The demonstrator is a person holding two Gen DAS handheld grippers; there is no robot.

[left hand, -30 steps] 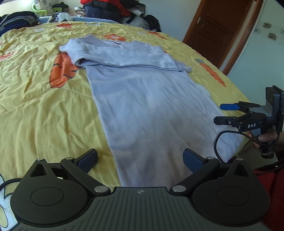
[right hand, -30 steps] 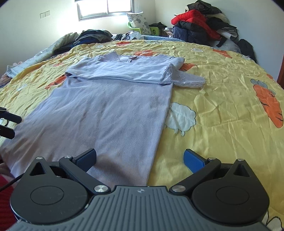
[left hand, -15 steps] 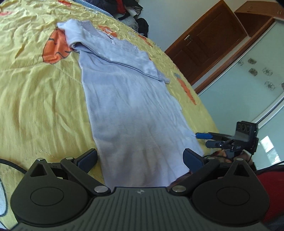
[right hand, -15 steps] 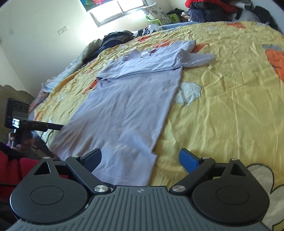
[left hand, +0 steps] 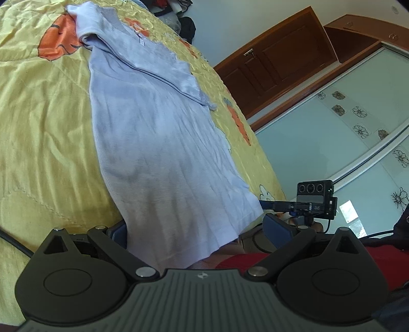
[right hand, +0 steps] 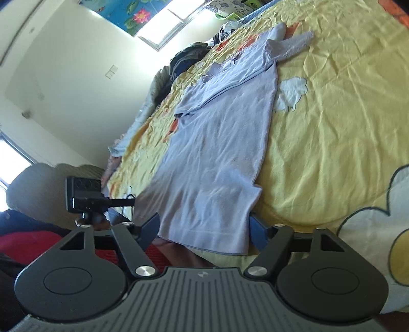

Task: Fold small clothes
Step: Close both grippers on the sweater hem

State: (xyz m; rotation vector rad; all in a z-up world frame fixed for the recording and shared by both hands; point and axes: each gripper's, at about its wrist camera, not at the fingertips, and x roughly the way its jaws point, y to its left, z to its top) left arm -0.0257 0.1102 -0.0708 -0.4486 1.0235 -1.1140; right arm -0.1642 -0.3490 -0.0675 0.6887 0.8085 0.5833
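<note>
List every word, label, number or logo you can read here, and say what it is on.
No text can be read in either view.
White print on the right gripper: too small to read.
Neck tag of the lilac shirt: blurred.
Emblem on the left gripper housing: a symbol, no letters.

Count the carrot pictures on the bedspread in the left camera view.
3: one carrot left of the shirt's shoulder, another beyond the collar, the third right of the shirt. The shirt may hide others.
</note>
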